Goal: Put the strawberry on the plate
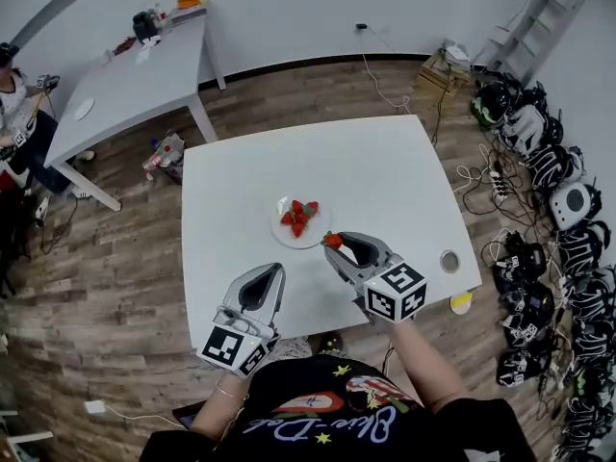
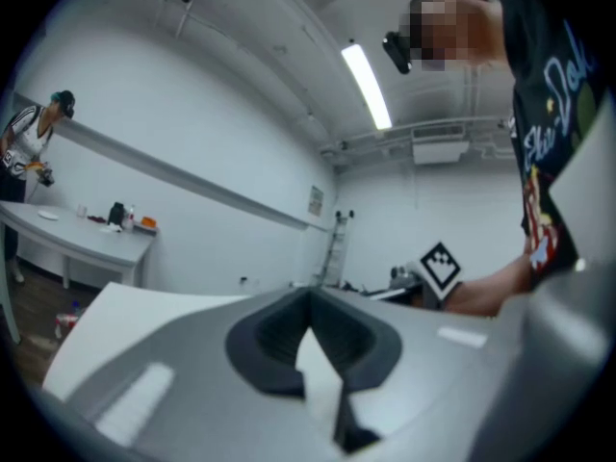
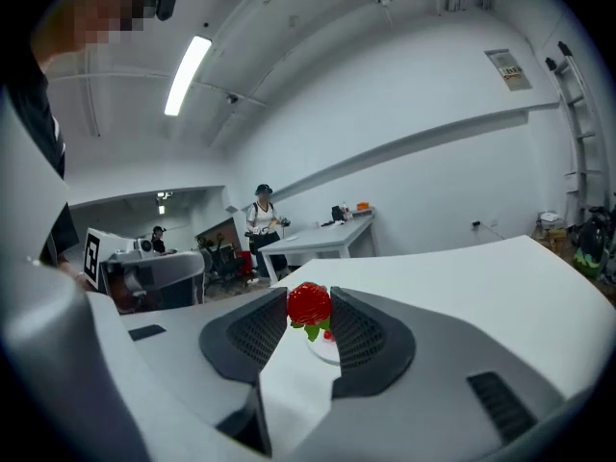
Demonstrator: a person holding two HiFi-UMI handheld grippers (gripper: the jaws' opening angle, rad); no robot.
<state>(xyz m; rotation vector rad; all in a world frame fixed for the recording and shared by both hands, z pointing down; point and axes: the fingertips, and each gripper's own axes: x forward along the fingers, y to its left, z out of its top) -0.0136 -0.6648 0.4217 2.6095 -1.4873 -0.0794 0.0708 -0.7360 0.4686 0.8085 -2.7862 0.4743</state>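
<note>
A white plate (image 1: 310,236) with several red strawberries (image 1: 298,217) sits near the middle of the white table (image 1: 385,176). My right gripper (image 1: 334,243) is just off the plate's front right rim, a little above the table, shut on one strawberry (image 1: 331,240). In the right gripper view that strawberry (image 3: 309,303) is pinched between the dark pads, leaves down, with the plate (image 3: 325,349) showing past it. My left gripper (image 1: 273,270) hovers over the table's front edge, left of the right one. Its jaws (image 2: 310,301) meet at the tips with nothing between them.
A small round metal lid (image 1: 449,261) lies near the table's right front corner, with a yellow object (image 1: 461,302) just beyond the edge. A second table (image 1: 125,85) and a person (image 1: 14,114) are at the back left. Helmets and cables (image 1: 539,171) crowd the floor on the right.
</note>
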